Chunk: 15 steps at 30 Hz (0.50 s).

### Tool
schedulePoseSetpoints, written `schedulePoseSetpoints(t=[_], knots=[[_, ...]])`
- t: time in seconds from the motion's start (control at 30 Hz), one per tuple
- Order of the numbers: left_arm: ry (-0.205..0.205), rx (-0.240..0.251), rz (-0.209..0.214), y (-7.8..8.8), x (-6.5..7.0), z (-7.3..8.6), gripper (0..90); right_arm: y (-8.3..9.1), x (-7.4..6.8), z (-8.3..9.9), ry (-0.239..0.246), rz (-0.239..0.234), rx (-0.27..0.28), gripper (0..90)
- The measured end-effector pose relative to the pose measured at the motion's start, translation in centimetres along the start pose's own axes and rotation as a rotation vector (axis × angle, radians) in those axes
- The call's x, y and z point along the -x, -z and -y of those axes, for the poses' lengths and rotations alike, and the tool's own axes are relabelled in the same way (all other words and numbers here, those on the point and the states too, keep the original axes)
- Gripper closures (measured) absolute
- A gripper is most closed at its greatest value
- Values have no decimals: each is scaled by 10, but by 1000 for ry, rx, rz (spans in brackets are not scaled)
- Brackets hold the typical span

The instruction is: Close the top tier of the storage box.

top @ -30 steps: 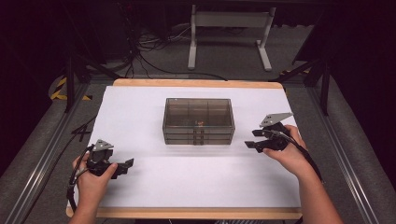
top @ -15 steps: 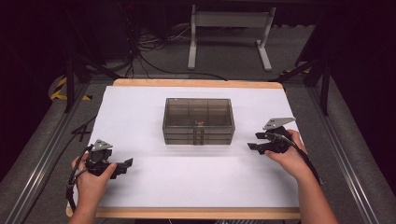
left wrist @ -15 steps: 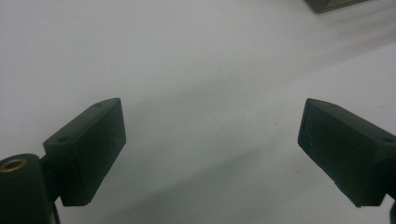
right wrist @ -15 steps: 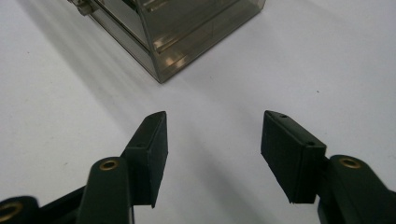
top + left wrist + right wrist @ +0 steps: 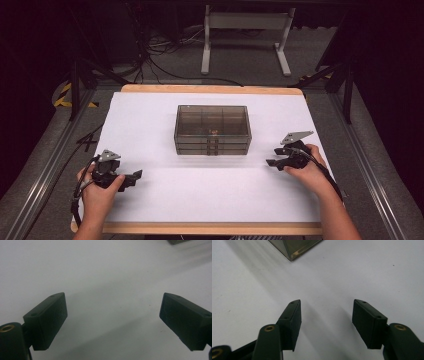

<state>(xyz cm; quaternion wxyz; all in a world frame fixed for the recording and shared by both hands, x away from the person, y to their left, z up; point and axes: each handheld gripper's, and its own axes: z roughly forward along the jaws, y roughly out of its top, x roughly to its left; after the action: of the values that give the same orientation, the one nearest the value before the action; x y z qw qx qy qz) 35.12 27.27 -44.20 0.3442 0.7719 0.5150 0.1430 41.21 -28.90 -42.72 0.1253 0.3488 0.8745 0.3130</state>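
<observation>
A smoky, see-through drawer box (image 5: 212, 129) stands in the middle of the white table (image 5: 165, 200), with a small orange item inside it. My left gripper (image 5: 136, 177) rests low at the front left, open, with bare table between its jaws (image 5: 112, 315). My right gripper (image 5: 272, 161) sits to the right of the box, open and holding nothing (image 5: 325, 315). A corner of the box (image 5: 293, 248) appears at the top of the right gripper view. In the left gripper view a sliver of the box (image 5: 178, 241) is at the top right edge.
The table has a wooden rim (image 5: 210, 89) at the far side and front. Beyond it are grey floor, black cables (image 5: 160, 60) and a white stand frame (image 5: 245, 35). Metal rails (image 5: 50, 170) run along both sides of the table.
My right gripper has dropped lower and come slightly nearer the table's front right. The left gripper has barely moved.
</observation>
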Motion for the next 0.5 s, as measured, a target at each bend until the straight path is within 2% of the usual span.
schedulePoseSetpoints(t=[0.17, 0.3, 0.37, 0.5], knots=[[-4, -1, 2, -1, 0, 0, 85, -3, 1, 3, 4, -5, -3, 404], [-3, -3, 0, -1, 0, 0, 85, -4, 0, 5, 34, -1, 8, 377], [-3, -2, 0, -1, 0, 0, 85, -5, -2, 8, 54, -1, 31, 343], [-3, -4, 4, -1, 1, 0, 85, -8, -3, 17, 52, -23, 101, 252]])
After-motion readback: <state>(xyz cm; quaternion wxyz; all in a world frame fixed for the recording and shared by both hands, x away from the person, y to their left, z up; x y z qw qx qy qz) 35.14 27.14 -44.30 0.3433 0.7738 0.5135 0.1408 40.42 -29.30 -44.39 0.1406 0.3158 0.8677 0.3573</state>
